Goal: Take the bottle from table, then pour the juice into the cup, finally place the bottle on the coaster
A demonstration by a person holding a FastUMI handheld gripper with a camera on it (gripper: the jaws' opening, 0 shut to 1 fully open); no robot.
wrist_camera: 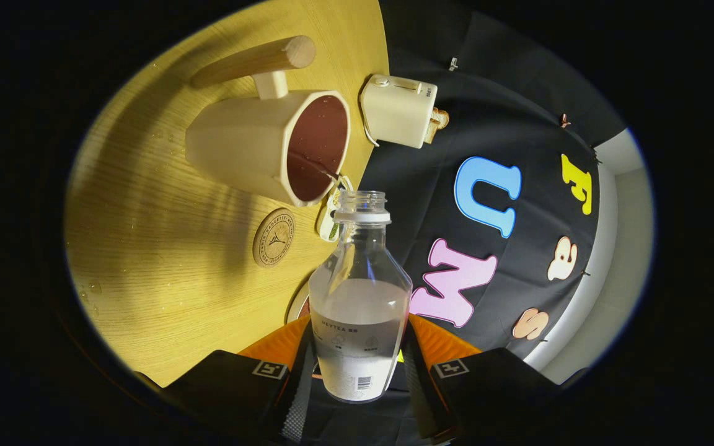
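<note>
While gripper (357,365) fingers clasp clear plastic bottle (360,297) | mouth at cream faceted cup (270,145) | round coaster (274,237) on woodgrain table (146,248)

**Obscured and Indeterminate Items**

The bottle (360,297) hides much of what lies around it. Its lower body covers the inner faces of the gripper (360,365) fingers, so the contact of the pads on its sides is concealed. A round, pale-rimmed object (299,305) just beside the bottle's shoulder shows as a thin arc; its identity cannot be determined. A small white and green item (331,217) beside the bottle's neck is partly covered by the neck and by the cup (270,145) rim; unidentifiable. The print on the bottle's label is too small to tell. The coaster (274,237) engraving is likewise indistinct. The toaster (399,110) beyond the bottle's mouth conceals most of its brown contents.
</note>
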